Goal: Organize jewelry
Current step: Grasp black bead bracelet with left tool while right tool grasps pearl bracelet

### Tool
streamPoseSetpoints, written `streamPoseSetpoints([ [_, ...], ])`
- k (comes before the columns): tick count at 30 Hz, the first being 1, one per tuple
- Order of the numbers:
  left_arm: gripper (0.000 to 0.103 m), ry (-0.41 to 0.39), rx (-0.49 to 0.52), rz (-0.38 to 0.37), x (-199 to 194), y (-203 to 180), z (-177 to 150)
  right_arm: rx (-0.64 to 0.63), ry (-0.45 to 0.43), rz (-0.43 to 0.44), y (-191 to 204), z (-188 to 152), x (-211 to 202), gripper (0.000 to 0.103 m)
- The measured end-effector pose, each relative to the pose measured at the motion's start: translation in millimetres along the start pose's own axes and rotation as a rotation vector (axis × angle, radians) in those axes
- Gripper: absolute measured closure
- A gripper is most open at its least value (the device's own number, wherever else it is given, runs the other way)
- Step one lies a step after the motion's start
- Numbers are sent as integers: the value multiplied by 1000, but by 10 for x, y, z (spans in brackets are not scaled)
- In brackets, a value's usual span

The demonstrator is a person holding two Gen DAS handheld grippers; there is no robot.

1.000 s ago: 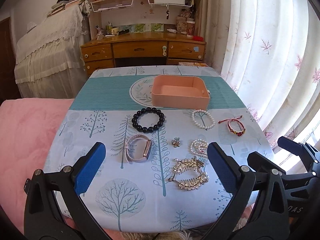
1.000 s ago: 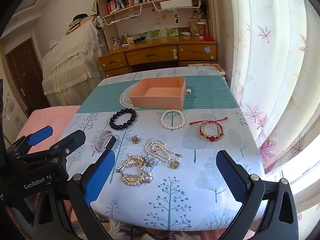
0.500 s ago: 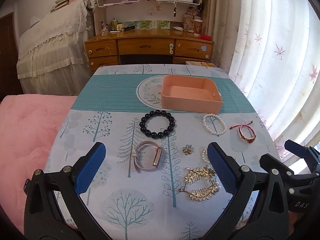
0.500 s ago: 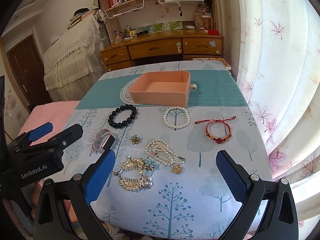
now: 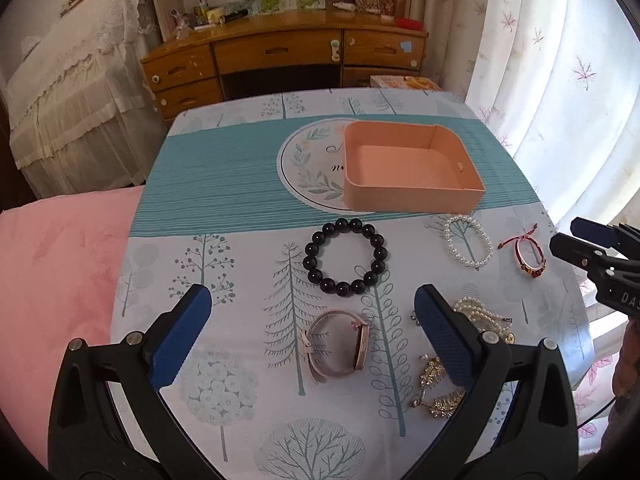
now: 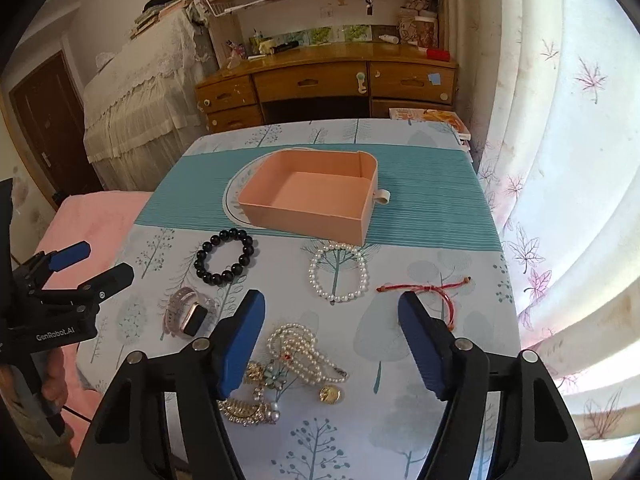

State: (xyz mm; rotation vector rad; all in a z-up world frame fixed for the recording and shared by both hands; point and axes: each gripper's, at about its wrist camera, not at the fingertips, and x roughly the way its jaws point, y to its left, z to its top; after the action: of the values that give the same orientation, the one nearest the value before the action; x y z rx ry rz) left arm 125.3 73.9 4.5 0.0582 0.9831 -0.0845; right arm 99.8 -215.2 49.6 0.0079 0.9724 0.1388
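An empty pink box (image 5: 412,196) (image 6: 304,216) sits on the teal cloth band. In front of it lie a black bead bracelet (image 5: 316,268) (image 6: 200,258), a pearl bracelet (image 5: 486,248) (image 6: 312,276) and a red cord bracelet (image 5: 520,256) (image 6: 424,288). My left gripper (image 5: 312,300) hangs open above a pink watch (image 5: 320,360) (image 6: 180,308). The jaws of my right gripper (image 6: 332,304) are closing with nothing pressed between them; they hover over a pearl necklace (image 6: 304,344) beside a gold hair comb (image 6: 244,412).
The tree-print tablecloth (image 5: 240,420) ends at a pink blanket (image 5: 60,280) on the left and curtains (image 6: 560,200) on the right. A wooden desk (image 6: 320,80) with shelves stands behind the table. A hand (image 6: 54,376) holds the left gripper's handle.
Both grippers have moved forward over the table, so the jewelry now looks larger and nearer. The right gripper's jaws have narrowed from fully wide. The left jaws keep the same spread.
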Motion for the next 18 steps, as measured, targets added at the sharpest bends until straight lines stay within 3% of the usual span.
streamPoseSetpoints([
  [5,3,182,-24,-24,665,144,300,32,190,24,-178,392,710,56],
  [10,12,299,-23,4,1184,227,409,34,350,15,-253,531,1435,67],
  [13,20,347,-34,11,1406,238,380,29,393,0,-258,524,1729,72],
  [18,23,385,-19,16,1622,233,349,-16,415,-43,-176,546,2033,79],
])
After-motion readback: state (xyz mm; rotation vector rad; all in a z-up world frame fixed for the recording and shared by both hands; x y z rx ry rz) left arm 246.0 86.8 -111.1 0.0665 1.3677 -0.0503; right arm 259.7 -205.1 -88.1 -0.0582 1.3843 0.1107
